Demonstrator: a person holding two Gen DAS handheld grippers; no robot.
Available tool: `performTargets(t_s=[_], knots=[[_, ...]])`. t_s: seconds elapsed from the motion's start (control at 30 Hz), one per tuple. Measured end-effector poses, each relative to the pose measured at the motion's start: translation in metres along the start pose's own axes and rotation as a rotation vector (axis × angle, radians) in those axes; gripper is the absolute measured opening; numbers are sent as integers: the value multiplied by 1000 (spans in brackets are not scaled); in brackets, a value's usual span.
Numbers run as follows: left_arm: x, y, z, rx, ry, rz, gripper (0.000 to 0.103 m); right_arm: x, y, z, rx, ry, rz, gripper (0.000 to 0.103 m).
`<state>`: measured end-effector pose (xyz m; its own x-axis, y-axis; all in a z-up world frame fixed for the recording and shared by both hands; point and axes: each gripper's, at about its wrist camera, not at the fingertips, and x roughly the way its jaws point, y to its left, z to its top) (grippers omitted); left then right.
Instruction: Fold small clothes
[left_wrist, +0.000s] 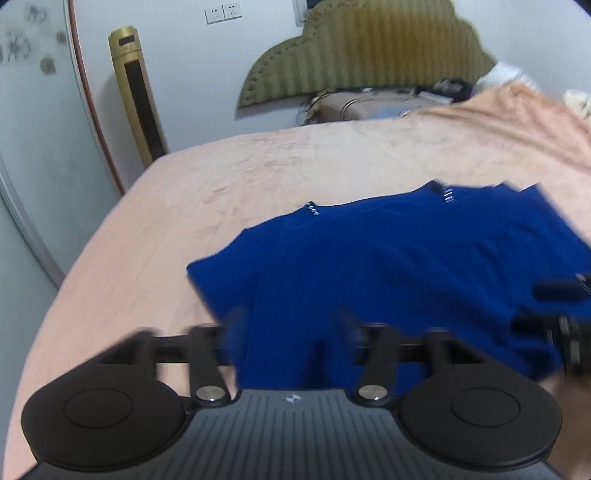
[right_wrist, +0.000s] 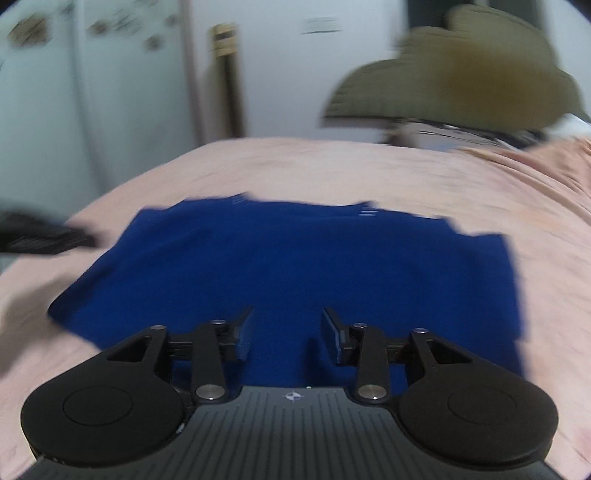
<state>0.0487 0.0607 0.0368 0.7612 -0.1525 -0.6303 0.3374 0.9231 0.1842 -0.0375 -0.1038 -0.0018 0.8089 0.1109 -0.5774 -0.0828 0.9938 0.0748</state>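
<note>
A small royal-blue garment (left_wrist: 388, 258) lies spread flat on the peach bedsheet (left_wrist: 184, 206), with small white trims at its far edge. My left gripper (left_wrist: 291, 328) is open, its blurred fingers hovering over the garment's near left part. My right gripper (right_wrist: 286, 332) is open and empty above the garment (right_wrist: 295, 258) near its front edge. The right gripper shows at the right edge of the left wrist view (left_wrist: 569, 317). The left gripper shows as a dark blur at the left edge of the right wrist view (right_wrist: 40, 232).
An olive padded headboard (left_wrist: 369, 51) and pillows with dark clutter (left_wrist: 388, 99) are at the far end of the bed. A gold tower fan (left_wrist: 138, 96) stands by the wall, next to a pale wardrobe (left_wrist: 33, 110). The bed's left edge curves off nearby.
</note>
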Motion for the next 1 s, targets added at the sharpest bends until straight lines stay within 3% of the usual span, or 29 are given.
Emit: performTargets(t_s=[0.1,0.23,0.37,0.47,0.93,1.0], knots=[[21,-17,-1,25,5,89,67,21,21,-4,-59,49,-20,51],[35,-25,-15,-12,40,96,67,24,27,-19,-92,33,-57,64],[30,-30,-24,-7,-3,140,72,20,24,-18,-48,18,-62,65],[30,-27,-26,-39,-9,142,76,17,19,-15,-49,-23,-88,69],[30,-21,-38,-98,-59,138,81,31,14,-26,-28,31,-132,103],[30,-20,-39,-107,-60,133,81,32,11,-26,-12,37,-127,103]])
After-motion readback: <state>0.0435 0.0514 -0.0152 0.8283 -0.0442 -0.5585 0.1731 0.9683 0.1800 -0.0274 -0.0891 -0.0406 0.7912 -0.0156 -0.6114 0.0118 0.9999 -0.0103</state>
